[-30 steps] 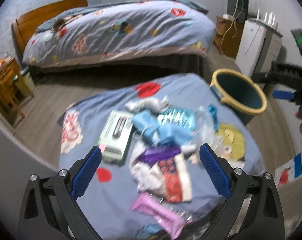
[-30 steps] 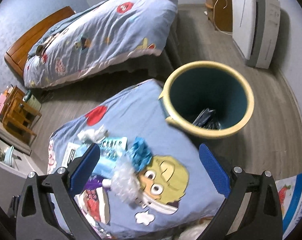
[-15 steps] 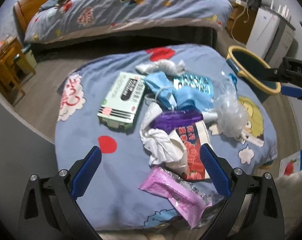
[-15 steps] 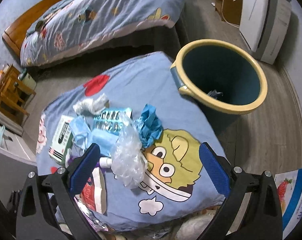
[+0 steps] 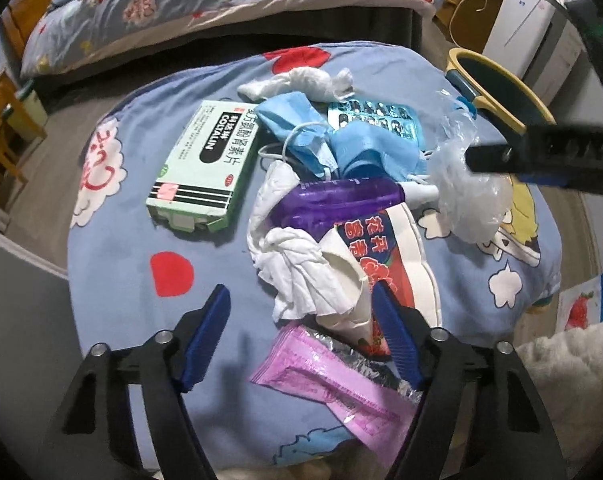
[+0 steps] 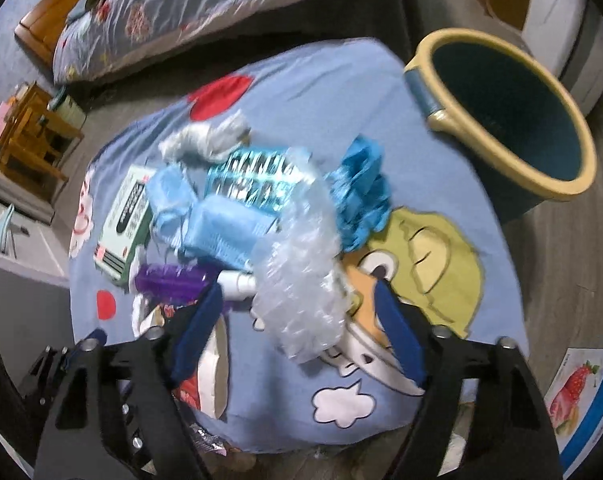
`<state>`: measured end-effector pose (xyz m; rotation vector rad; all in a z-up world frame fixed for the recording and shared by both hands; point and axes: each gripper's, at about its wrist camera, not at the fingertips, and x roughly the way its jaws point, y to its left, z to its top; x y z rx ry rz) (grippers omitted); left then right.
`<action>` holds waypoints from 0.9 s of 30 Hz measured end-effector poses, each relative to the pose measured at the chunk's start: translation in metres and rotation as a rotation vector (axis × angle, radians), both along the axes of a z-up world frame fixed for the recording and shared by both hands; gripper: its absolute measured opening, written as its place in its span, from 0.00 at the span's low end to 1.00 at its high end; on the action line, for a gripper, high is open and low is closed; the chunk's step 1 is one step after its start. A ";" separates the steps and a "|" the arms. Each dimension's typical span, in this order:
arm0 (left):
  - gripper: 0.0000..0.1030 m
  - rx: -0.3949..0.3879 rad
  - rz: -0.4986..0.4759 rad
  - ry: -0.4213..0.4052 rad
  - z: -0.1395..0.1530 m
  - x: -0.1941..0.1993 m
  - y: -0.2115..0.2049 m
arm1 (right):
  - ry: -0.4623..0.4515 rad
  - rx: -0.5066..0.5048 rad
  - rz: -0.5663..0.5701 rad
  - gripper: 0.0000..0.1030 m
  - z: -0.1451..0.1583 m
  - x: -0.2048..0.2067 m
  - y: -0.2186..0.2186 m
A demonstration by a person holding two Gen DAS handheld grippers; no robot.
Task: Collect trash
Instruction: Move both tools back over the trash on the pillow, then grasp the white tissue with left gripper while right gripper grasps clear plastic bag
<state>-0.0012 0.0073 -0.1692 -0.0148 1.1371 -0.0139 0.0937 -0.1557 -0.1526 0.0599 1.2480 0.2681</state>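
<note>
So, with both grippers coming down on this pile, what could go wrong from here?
1. The left gripper is closing with the tissue and pink wrapper both near its jaws; it may pinch both or only an edge.
2. The right gripper is closing around the clear bag, which overlaps the masks and could drag them.
3. The bin stands off the cushion's edge; loose pieces could drop on the floor.

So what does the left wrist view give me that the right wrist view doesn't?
Only the left wrist view shows the pink wrapper lying nearest the left tongs, and the crumpled white tissue in full. Only the right wrist view shows the whole rim of the yellow-rimmed bin and the crumpled blue glove unobstructed. Both show the green medicine box, blister pack, face masks, purple bottle and clear plastic bag. The right tongs are closing around that bag.
</note>
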 end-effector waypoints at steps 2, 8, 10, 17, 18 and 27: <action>0.61 -0.022 -0.005 0.007 -0.003 0.002 0.001 | 0.022 -0.011 0.017 0.54 -0.007 0.000 0.005; 0.44 -0.086 0.018 0.021 -0.004 0.006 0.009 | 0.023 -0.037 0.049 0.31 -0.010 0.000 0.011; 0.44 -0.137 0.054 0.003 0.001 0.005 0.017 | 0.025 -0.036 0.047 0.30 -0.010 0.000 0.009; 0.46 -0.133 0.094 -0.031 0.009 0.004 0.021 | 0.023 -0.050 0.050 0.28 -0.011 0.000 0.010; 0.46 -0.132 0.099 -0.024 0.007 0.004 0.022 | 0.023 -0.053 0.052 0.27 -0.011 0.000 0.010; 0.10 -0.076 0.065 0.037 -0.006 0.012 0.023 | 0.005 -0.054 0.067 0.20 -0.007 0.000 0.011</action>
